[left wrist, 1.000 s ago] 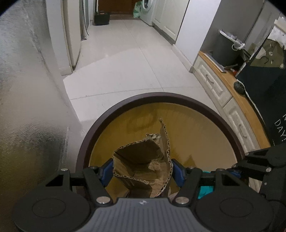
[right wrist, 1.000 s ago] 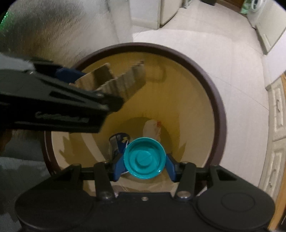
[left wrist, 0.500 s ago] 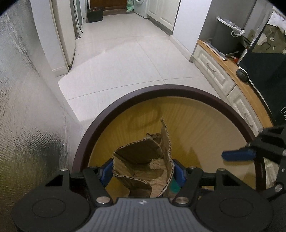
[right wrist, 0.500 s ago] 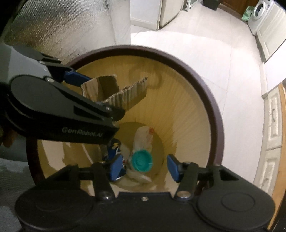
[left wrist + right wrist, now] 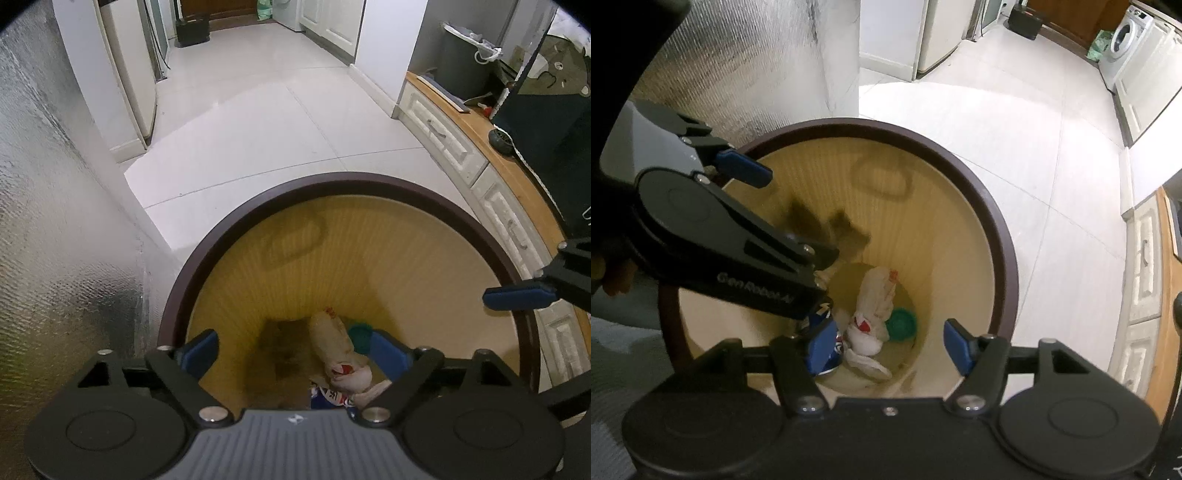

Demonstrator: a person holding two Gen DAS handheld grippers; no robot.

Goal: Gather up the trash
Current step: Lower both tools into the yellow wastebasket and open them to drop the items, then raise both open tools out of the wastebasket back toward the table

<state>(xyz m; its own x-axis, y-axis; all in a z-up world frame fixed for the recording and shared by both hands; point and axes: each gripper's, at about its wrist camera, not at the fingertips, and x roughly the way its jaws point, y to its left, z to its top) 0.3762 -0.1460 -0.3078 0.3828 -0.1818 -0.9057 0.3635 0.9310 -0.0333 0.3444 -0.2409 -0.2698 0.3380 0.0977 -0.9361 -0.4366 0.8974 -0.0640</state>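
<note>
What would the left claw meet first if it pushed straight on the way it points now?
Most likely the blurred cardboard piece dropping into the bin, directly between the open left claw fingers; beyond it, the bin's floor beside the white bag. Depth is uncertain.

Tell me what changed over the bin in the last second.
Both claws opened. The left claw dropped its cardboard, now a blur falling inside the bin; the right claw released the teal lid, now at the bottom. Bin and white bag stayed put.
</note>
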